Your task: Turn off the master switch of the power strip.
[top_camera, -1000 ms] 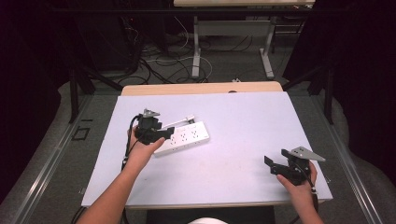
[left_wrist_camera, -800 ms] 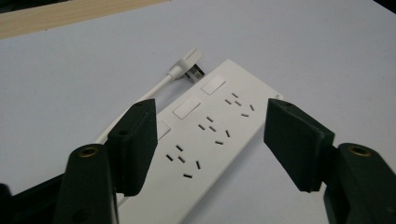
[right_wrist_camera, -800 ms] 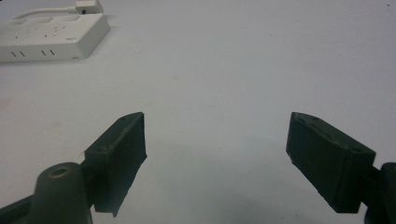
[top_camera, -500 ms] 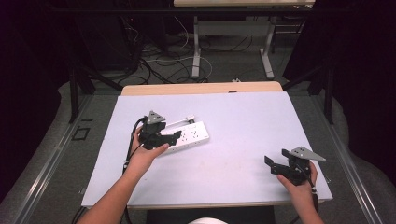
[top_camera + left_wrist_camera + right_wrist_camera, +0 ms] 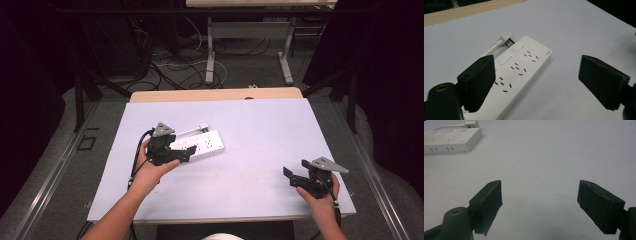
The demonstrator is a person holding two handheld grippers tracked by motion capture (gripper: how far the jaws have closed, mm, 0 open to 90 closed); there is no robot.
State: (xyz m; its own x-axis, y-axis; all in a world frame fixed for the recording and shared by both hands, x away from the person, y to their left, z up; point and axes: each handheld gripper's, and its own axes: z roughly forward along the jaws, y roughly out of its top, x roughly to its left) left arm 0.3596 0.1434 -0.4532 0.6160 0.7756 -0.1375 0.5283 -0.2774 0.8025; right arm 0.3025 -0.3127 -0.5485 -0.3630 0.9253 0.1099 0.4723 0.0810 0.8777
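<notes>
A desk with a pale lavender top carries everything, a strip of bare wood showing along its far edge. A white power strip lies flat left of the middle, slanted, with its white cord and plug beside its far side. The left gripper hovers over the near-left end of the power strip, its jaws spread wide and holding nothing; one jaw hangs above that end. The right gripper sits near the desk's near right corner, well apart from the power strip, jaws likewise wide apart and empty above bare desk.
</notes>
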